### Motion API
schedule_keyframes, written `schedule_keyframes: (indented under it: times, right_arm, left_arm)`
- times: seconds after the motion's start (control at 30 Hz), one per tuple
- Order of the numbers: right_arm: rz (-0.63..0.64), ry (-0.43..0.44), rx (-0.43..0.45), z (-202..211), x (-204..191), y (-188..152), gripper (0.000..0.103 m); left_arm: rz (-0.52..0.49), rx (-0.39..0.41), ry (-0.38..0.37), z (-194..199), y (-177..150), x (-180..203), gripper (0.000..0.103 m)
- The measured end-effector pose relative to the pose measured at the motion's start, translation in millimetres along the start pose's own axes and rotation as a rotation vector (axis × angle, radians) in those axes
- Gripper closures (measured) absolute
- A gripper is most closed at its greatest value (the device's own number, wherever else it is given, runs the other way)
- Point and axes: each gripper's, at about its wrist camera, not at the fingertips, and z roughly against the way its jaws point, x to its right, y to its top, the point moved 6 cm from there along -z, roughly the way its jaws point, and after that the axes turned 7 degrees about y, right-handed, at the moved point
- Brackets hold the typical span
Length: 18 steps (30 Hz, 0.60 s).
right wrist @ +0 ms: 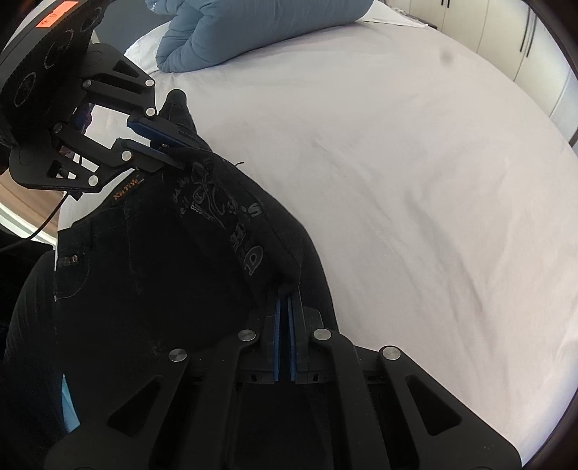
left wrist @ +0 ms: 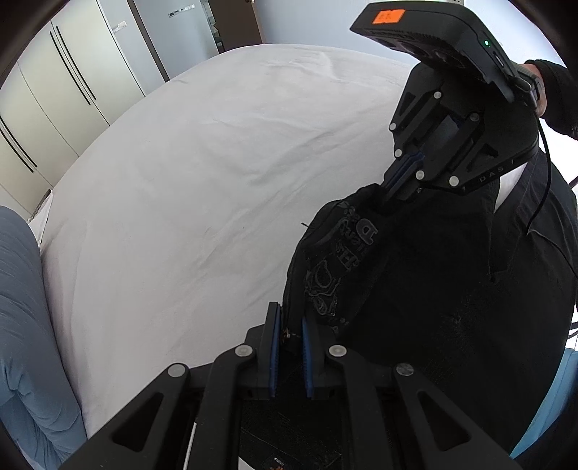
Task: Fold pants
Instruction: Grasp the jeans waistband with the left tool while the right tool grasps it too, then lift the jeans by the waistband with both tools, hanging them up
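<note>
My left gripper (left wrist: 289,325) is clenched on a folded edge of the black pants (left wrist: 415,289); its blue pads stand a little apart with dark cloth and a few brown threads pinched between them. My right gripper (right wrist: 287,296) is clamped almost flat, its blue pads pressed together on a thin fold of the same pants, whose cloth bunches just above the tips.

Between my two grips the pants hang as a dark, doubled band, lifted above the white bed sheet (left wrist: 180,199). Grey embroidery (right wrist: 216,213) runs along that band: an ornate rose-like figure and large gothic letters. From the right wrist view I can make out an "S", an "H" and a "D", but I cannot read a whole word; from the left wrist view the lettering appears upside down and equally unclear. Near the waistband a small tag with orange writing (right wrist: 126,193) shows, too small to read, and a metal rivet (right wrist: 74,258) sits by the pocket seam on the left.

On the casing of each gripper there is an orange sticker (left wrist: 388,16) with dark marks I cannot decipher, and a green light (left wrist: 486,43) glows on the right gripper's housing. White letters reading "DAS" show on its black strap (left wrist: 495,173).

Farther out, a blue quilted duvet (right wrist: 253,29) lies bunched at the far end of the bed, and pale wardrobe doors (left wrist: 65,83) with dark handles stand beyond the mattress.
</note>
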Motion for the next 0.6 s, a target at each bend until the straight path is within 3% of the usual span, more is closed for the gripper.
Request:
schedule_keyframes:
  times: [0.2, 0.4, 0.6]
  right_arm:
    - [-0.072, 0.12, -0.01, -0.7, -30.7, -12.3, 0.101]
    - [-0.102, 0.208, -0.079, 2.9, -56.4, -37.0, 0.101]
    - [0.024, 0.176, -0.186, 13.0, -104.8, -86.5, 0.101]
  left_arm:
    - [-0.027, 0.0, 0.016, 15.5, -13.0, 14.1, 0.092]
    - [-0.103, 0.009, 0.022, 33.3, -29.4, 44.6, 0.092]
    - [-0.215, 0.014, 0.002, 45.9, -43.0, 96.4, 0.092]
